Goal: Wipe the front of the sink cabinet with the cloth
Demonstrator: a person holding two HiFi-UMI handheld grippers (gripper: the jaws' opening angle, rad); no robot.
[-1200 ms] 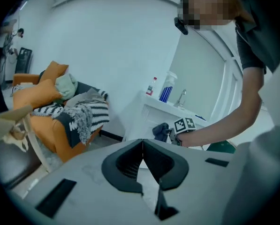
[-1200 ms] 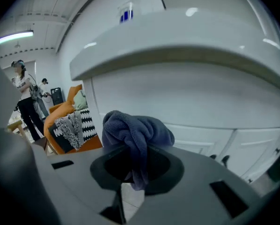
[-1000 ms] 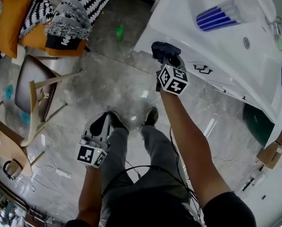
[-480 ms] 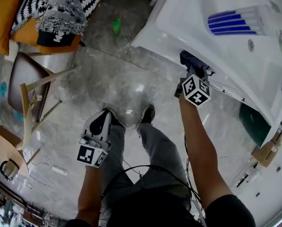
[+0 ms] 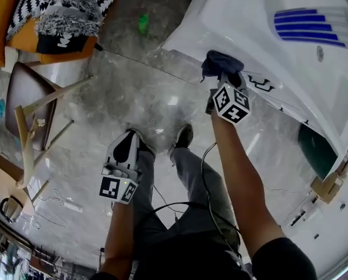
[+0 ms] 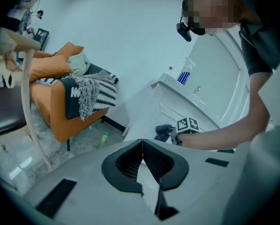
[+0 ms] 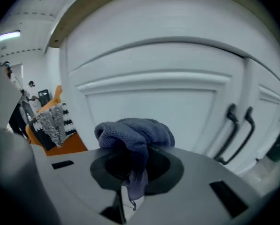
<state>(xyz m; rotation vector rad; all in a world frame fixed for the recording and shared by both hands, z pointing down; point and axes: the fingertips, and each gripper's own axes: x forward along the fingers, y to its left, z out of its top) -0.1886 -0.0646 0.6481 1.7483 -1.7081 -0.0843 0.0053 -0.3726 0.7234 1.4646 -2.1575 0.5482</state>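
Grey marble floor (image 5: 133, 92) fills most of the head view, with the white sink cabinet (image 5: 261, 45) at the upper right and an orange armchair (image 5: 22, 22) carrying a black-and-white blanket (image 5: 69, 10) at the upper left. I see the right gripper (image 5: 221, 74) stretched out to the cabinet front, and the dark blue cloth (image 5: 220, 62) at its tip meets the white front just beside two black handles (image 5: 256, 85). The left gripper (image 5: 125, 150) hangs low near the person's shoes (image 5: 185, 139), well apart from the cabinet. A small green bottle (image 5: 143, 22) is on the floor near the cabinet corner. From the left gripper view, its two jaws are pressed together with nothing between them. From the right gripper view, the jaws are clamped on the cloth, which bulges in a bunch above them, with one tail hanging down between them. The panelled door stands close behind the cloth, and the handles are at the right.
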